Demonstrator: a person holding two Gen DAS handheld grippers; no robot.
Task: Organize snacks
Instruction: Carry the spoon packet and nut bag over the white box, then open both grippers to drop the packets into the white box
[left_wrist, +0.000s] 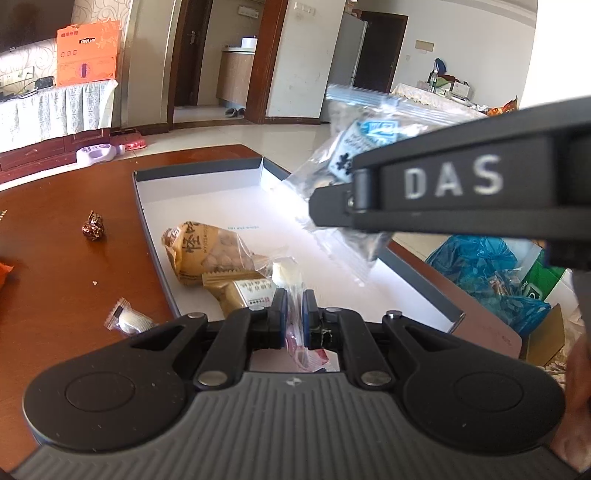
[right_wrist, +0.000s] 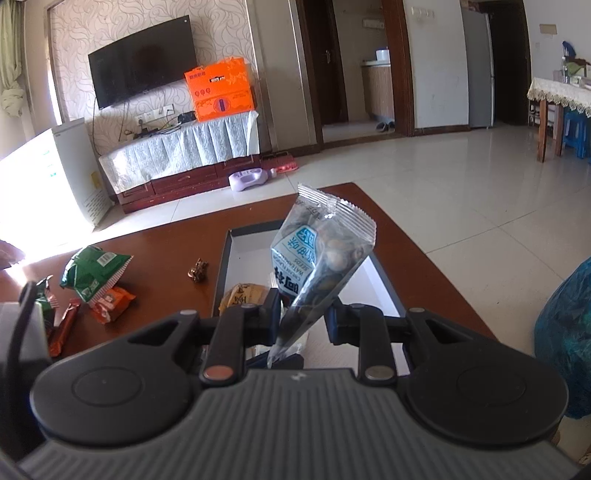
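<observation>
A shallow box tray, white inside with grey walls, lies on the brown table. In it are a tan snack bag, gold packets and a white candy. At the tray's near end my left gripper is shut on a small clear-wrapped snack with pink-red contents. My right gripper is shut on the lower end of a clear bag of watermelon seeds with a blue label, held upright above the tray. The left wrist view shows that bag and the right gripper over the tray's right side.
Loose on the table left of the tray are a brown foil candy, a small clear-wrapped piece, a green bag and orange packets. A blue plastic bag sits beyond the table's right edge.
</observation>
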